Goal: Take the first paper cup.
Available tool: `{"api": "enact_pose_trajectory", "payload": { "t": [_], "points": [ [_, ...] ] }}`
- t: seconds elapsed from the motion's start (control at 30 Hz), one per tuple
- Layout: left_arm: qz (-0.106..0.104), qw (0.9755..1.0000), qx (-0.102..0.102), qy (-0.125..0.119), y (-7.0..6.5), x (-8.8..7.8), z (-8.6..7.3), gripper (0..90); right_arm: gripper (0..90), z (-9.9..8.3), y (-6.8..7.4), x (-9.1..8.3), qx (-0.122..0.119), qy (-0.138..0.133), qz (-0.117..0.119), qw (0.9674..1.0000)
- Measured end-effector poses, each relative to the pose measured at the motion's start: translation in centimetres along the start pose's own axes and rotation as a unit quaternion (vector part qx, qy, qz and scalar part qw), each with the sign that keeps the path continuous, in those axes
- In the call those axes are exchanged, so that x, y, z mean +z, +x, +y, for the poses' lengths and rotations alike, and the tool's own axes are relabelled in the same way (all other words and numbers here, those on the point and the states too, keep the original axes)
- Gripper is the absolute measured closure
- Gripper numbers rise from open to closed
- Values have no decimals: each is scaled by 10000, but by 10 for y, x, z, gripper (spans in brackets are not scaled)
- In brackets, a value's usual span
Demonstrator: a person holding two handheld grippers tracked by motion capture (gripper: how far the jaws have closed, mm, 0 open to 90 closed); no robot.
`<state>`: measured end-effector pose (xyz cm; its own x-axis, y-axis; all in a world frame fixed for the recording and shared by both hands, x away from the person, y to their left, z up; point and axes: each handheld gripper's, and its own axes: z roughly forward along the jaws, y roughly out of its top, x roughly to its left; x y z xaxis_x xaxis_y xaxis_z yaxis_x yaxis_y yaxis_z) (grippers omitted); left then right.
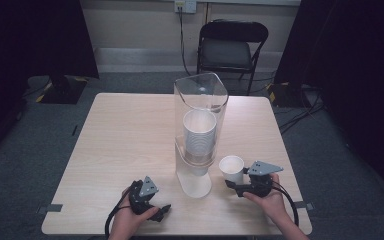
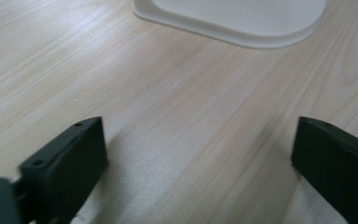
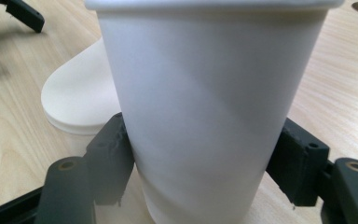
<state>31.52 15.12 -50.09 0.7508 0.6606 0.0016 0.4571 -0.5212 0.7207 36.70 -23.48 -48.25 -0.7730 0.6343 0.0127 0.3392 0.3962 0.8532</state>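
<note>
the white paper cup (image 3: pixel 205 107) stands upright on the pale wooden table (image 1: pixel 125 140), just right of the tall clear plastic cup dispenser (image 1: pixel 200 130) and near its cream base. it looks light, thin-walled and easy to crush or tip, with a smooth, somewhat slippery side. the best hold is probably low to mid wall, squeezed gently, since the rolled rim is stiffer but sits high. the right gripper (image 1: pixel 241 187) has the cup between its black jaws, both pads pressing on the lower wall from either side, so it holds the cup. the left gripper (image 2: pixel 196 154) rests near the table's front edge with its jaws spread wide over bare wood, holding nothing, the dispenser's base just ahead.
</note>
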Motion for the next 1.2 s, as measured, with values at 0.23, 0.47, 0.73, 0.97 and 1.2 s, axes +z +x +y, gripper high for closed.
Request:
{"api": "enact_pose_trajectory", "payload": {
  "t": [0.23, 0.47, 0.73, 0.97, 1.2],
  "points": [
    [-230, 9997, 75, -49, -11, -1, 7, 165, 303, -2, -1, -3, 18, -128, 82, 9999],
    [-677, 9964, 38, -502, -38, -2, 28, 162, 302, -6, -2, -6, 16, -183, 177, 9997],
    [-1039, 9927, 357, -496, -74, 11, 54, 162, 299, -10, -4, -6, 5, -83, 206, 9998],
    [-1084, 9913, 360, -652, -87, 23, 71, 180, 297, -11, -1, -4, -15, -59, 255, 9997],
    [-1062, 9912, 334, -717, -91, 30, 80, 214, 295, -12, 0, -2, -56, -44, 308, 9995]
  ]
}}
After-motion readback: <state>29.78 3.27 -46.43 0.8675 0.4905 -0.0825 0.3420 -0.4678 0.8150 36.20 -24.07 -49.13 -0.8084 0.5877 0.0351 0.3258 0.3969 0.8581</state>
